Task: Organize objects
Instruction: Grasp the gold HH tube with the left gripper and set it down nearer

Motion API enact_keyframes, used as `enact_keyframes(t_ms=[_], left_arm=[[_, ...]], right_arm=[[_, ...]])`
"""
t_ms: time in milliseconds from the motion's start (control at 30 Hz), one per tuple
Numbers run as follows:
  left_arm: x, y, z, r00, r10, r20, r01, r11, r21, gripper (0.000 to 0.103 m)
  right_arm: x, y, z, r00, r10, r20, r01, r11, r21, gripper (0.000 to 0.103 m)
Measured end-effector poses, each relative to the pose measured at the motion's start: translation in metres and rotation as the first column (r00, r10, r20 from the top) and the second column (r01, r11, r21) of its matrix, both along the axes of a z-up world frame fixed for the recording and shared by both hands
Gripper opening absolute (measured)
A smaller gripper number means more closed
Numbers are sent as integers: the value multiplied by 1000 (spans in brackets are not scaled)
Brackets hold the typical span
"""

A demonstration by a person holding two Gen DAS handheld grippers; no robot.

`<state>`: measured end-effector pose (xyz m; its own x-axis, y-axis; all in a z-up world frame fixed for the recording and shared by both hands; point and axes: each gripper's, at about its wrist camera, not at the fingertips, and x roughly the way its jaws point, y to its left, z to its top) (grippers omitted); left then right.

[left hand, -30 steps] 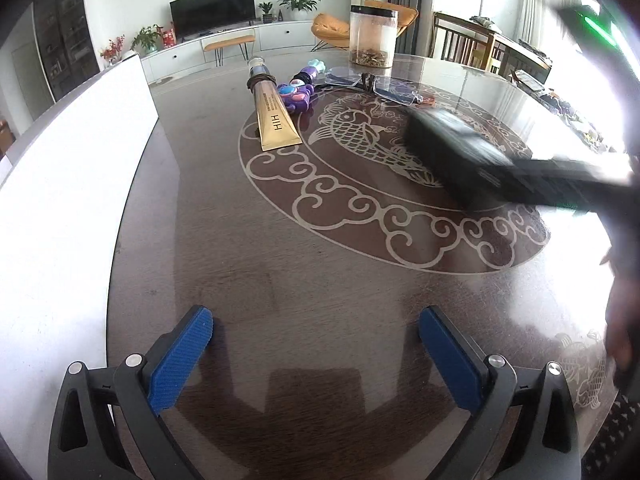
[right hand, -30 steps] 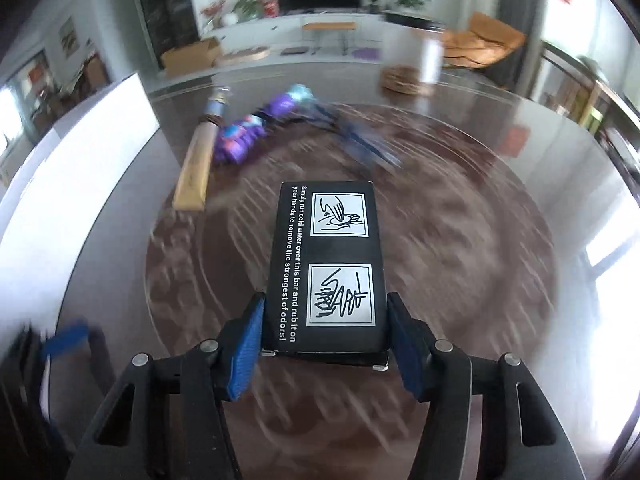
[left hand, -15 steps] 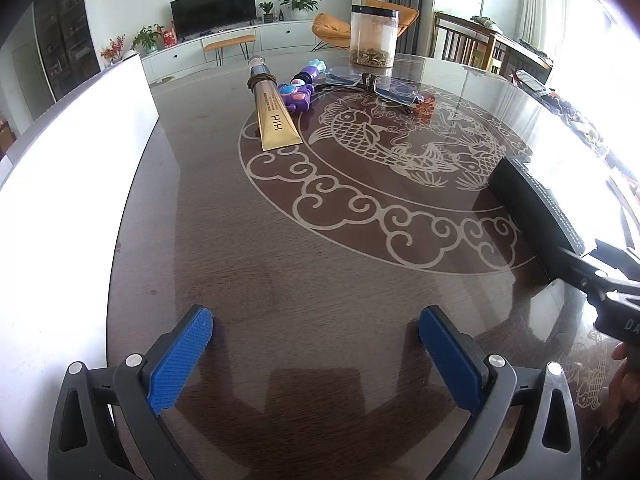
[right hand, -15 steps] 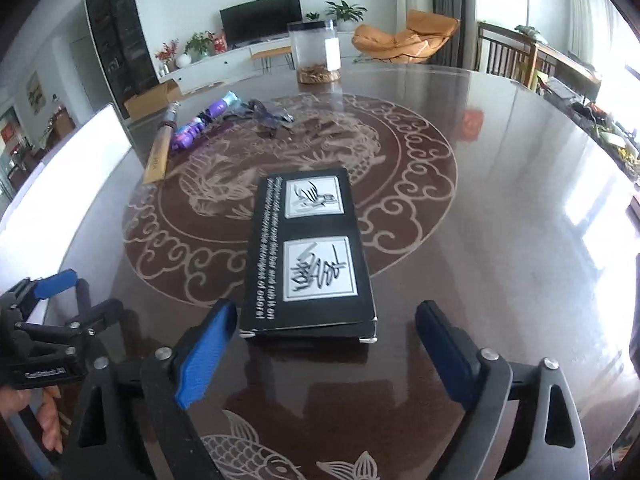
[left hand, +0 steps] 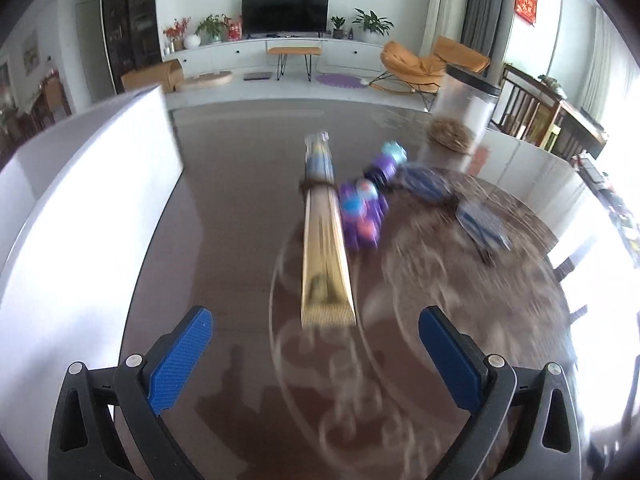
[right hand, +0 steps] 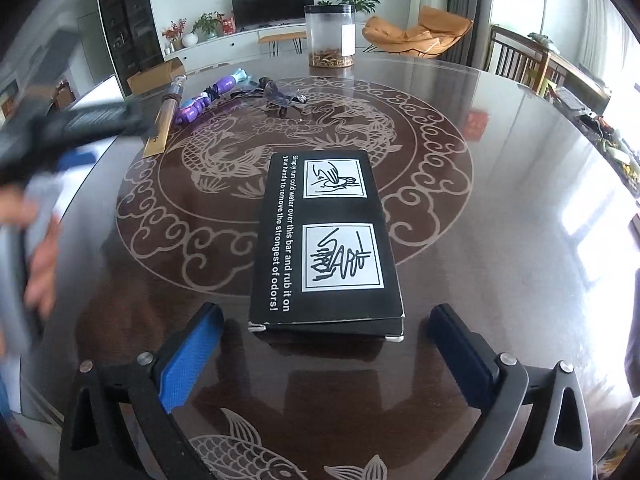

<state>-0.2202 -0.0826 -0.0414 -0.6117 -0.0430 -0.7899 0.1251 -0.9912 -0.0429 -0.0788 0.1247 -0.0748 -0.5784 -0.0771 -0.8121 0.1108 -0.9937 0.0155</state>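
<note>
On the table (right hand: 500, 184), beside the carp medallion: your black box (right hand: 326, 240) lies flat across the near rim of the inlay, printed face up, free of both tongs.
Right gripper (right hand: 326, 344): spread wide, straddling the near end of the box without touching it; a second ago it pinched that box in the air, so the box counts as placed.
Left gripper (left hand: 316, 354): also spread and holding nothing; it has swung from idle to aim straight at the gold tube (left hand: 325, 256), whose crimped end sits just ahead of the tips. The view is smeared by motion.
What it means: one item is sorted; I judge the tube is your next pick.
Gold tube: on the far-left rim of the medallion, lying lengthwise away from you.
Purple toy (left hand: 362, 216): touching or nearly touching the tube's right side; blur hides which. It crowds a clean pinch, so close across the tube near the crimped end.
Glasses (right hand: 280, 98): right of the toy, on the inlay's far edge.
Clear canister (right hand: 330, 36): beyond the medallion, well apart.
White panel (left hand: 80, 200): left of the medallion, along the table edge.
</note>
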Motion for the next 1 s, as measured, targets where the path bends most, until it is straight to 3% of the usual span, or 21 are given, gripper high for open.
enact_keyframes(t_ms=[67, 167, 267, 300, 333, 400, 467, 600, 700, 867, 1000], left_arm=[[-26, -6, -6, 999, 20, 27, -20, 1000, -4, 103], [-52, -17, -22, 996, 30, 88, -35, 998, 54, 103], [-61, -15, -24, 997, 9, 73, -11, 999, 31, 103], [-62, -13, -26, 998, -3, 66, 2, 1000, 17, 98], [-61, -9, -25, 999, -22, 50, 22, 1000, -6, 90], [-58, -1, -23, 997, -70, 9, 71, 996, -48, 43], [-53, 8, -21, 995, -100, 7, 100, 992, -76, 30], [-25, 13, -21, 996, -92, 16, 93, 994, -55, 27], [19, 18, -20, 996, -89, 22, 90, 996, -29, 27], [106, 37, -22, 979, -200, 36, 201, 979, -38, 27], [147, 37, -19, 966, -255, 45, 256, 966, -43, 31]], right_arm=[[0, 0, 0, 1000, 0, 0, 0, 1000, 0, 103], [-1, -1, 0, 1000, 2, 1, -2, 1000, 2, 103], [-1, -1, -1, 1000, 2, 1, -2, 1000, 5, 103], [-1, -2, -1, 1000, 2, 1, -2, 1000, 6, 103], [0, -2, -1, 1000, 2, 2, -2, 1000, 6, 103], [0, -2, -1, 1000, 2, 2, -2, 1000, 8, 103], [0, -2, -1, 1000, 2, 2, -2, 1000, 7, 103], [0, -2, -1, 1000, 2, 2, -2, 1000, 8, 103], [0, -2, -1, 1000, 2, 3, -2, 1000, 8, 103], [0, -2, -1, 1000, 3, 4, -3, 1000, 14, 103], [-1, -3, -2, 1000, 5, 6, -5, 1000, 23, 103]])
